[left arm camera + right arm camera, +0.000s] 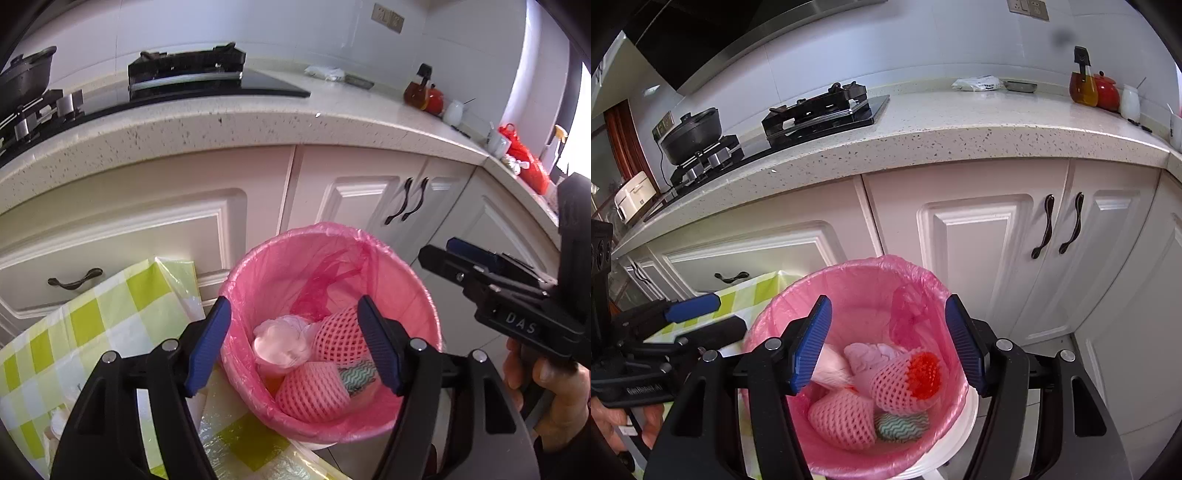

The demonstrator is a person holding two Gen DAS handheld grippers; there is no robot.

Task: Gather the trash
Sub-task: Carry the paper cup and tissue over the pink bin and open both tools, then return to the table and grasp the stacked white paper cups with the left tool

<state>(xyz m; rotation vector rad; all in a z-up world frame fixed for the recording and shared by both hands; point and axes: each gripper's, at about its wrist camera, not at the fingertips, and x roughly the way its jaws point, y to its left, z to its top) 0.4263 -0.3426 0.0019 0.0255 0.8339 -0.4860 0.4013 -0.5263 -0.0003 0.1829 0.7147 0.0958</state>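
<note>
Now | left gripper [295,341] open, empty | right gripper [888,341] open, empty | both above bin [783,299] rim

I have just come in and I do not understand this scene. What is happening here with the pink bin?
A person holds a gripper in each hand over a bin lined with a pink bag, beside the kitchen cabinets. The left gripper and the right gripper are both open and hold nothing. Inside the bin lie pink foam nets, crumpled tissue and a wavy-patterned cloth.
</note>
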